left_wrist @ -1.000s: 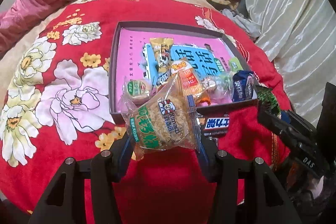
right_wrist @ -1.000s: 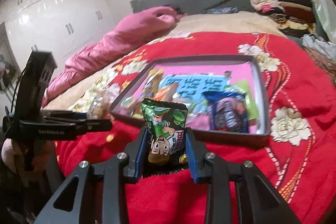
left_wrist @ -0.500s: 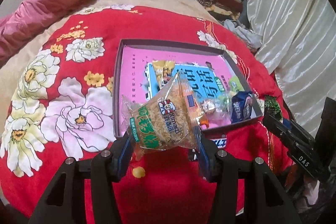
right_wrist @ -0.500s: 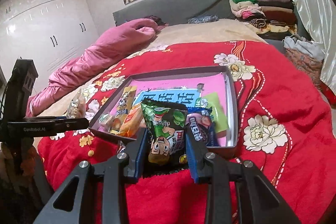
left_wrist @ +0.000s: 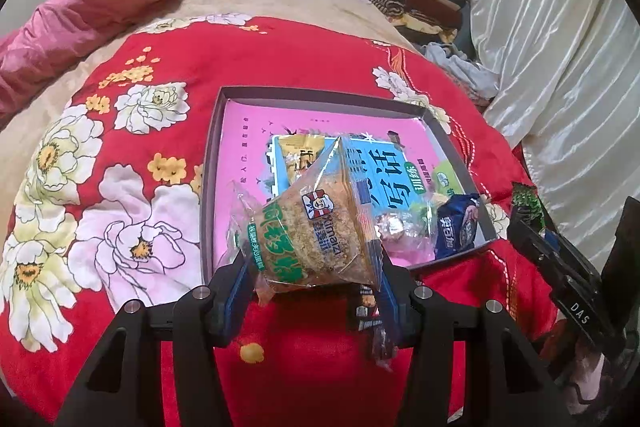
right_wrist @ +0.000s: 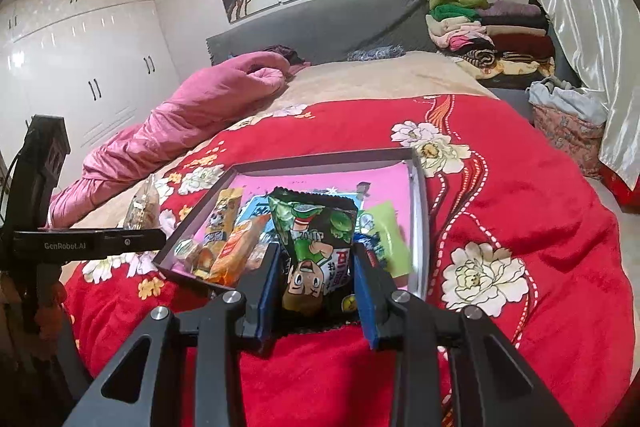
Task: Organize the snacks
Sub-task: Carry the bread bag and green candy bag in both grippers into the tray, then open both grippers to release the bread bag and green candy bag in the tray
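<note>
A shallow dark box [left_wrist: 211,155] with a pink and blue lining lies on the red flowered bedspread; it also shows in the right wrist view [right_wrist: 420,195]. Several snack packets lie in its near end, among them a blue one [left_wrist: 458,227] and an orange one [right_wrist: 236,251]. My left gripper [left_wrist: 314,267] is shut on a clear pork-floss cake packet [left_wrist: 312,235], held above the box's near edge. My right gripper [right_wrist: 316,283] is shut on a green cartoon snack bag [right_wrist: 318,259], held upright before the box's near right end.
A dark snack bar [left_wrist: 366,311] lies on the bedspread just under the left gripper. A pink quilt [right_wrist: 192,123] lies at the far left of the bed. Folded clothes [right_wrist: 488,35] are stacked at the far right, beside a white curtain [left_wrist: 560,47].
Both grippers have risen and pulled back from the box with their packets still held. The box now looks farther and lower in both views.
</note>
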The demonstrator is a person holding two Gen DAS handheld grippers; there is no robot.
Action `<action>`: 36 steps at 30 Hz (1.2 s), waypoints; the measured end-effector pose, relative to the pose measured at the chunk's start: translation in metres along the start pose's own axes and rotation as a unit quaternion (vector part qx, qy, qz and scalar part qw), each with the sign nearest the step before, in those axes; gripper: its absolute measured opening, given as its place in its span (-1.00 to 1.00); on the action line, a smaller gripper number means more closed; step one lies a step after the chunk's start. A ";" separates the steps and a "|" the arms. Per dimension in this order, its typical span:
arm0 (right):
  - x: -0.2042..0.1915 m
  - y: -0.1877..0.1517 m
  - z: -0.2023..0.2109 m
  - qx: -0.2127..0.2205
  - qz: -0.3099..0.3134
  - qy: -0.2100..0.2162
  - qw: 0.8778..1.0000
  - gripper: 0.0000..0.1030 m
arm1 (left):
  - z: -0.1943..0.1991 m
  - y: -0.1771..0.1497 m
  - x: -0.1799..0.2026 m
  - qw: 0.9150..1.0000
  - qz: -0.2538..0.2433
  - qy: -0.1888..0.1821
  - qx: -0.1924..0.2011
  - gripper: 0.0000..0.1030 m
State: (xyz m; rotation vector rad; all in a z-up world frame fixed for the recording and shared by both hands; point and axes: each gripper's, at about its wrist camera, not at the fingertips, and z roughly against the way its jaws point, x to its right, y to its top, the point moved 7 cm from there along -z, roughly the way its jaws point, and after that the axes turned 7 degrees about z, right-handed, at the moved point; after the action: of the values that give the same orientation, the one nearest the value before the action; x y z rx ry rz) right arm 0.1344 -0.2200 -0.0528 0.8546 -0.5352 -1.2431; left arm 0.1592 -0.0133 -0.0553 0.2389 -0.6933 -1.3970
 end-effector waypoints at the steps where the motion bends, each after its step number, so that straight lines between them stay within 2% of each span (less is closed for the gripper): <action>1: 0.003 0.000 0.000 0.000 -0.003 -0.003 1.000 -0.32 | -0.002 0.001 0.000 1.000 0.000 0.000 -0.001 0.08; 7: 0.021 0.003 -0.008 -0.001 -0.024 -0.019 1.000 -0.32 | -0.018 0.004 -0.001 1.000 -0.001 0.008 -0.007 0.08; 15: 0.046 -0.004 -0.029 -0.027 -0.068 -0.030 0.997 -0.32 | -0.043 0.005 -0.007 0.999 -0.003 0.027 -0.020 0.08; 27: 0.049 -0.010 -0.053 -0.047 -0.081 -0.022 0.995 -0.28 | -0.055 0.006 -0.011 0.999 0.001 0.030 -0.023 0.14; 31: 0.052 -0.010 -0.051 -0.046 -0.091 -0.023 0.995 -0.11 | -0.055 0.006 -0.012 0.999 0.000 0.034 -0.022 0.14; 36: 0.055 -0.008 -0.046 -0.038 -0.095 -0.027 0.994 -0.07 | -0.054 0.006 -0.012 0.999 0.001 0.034 -0.023 0.16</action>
State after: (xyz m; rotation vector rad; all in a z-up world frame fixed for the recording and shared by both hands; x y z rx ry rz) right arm 0.1797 -0.2609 -0.0915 0.8234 -0.4544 -1.4543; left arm 0.1945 -0.0135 -0.0981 0.2486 -0.6033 -1.3955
